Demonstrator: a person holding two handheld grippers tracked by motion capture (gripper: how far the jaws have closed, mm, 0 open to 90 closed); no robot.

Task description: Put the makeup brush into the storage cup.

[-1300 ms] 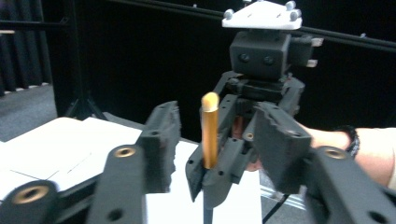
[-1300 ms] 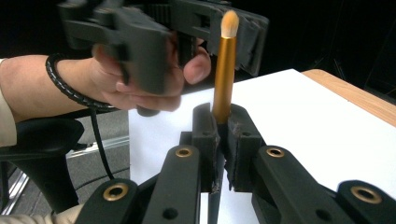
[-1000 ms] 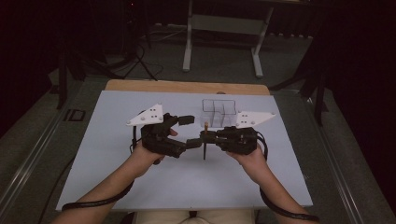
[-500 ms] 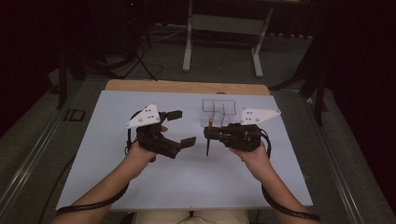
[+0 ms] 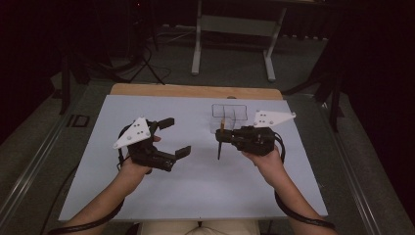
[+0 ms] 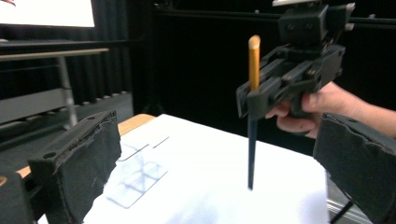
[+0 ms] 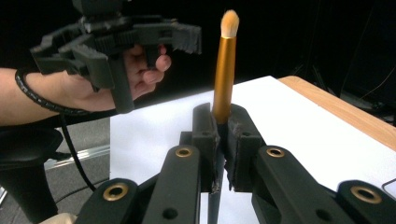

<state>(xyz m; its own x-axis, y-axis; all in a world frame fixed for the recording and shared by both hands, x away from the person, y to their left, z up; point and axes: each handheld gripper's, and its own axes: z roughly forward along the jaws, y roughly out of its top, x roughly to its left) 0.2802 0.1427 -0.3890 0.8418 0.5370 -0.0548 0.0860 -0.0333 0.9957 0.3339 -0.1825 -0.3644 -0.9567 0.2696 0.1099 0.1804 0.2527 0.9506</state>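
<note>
Clear organizer (image 5: 230, 115) stands just behind the brush (image 5: 220, 142).

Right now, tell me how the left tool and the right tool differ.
The left tool stands wide open with nothing between its padded jaws, having just opened; the right tool is shut on a slim makeup brush with a gold ferrule and dark handle, held upright. The left sits nearer the person, the right beside the clear plastic organiser. Both are black with white plates.
</note>
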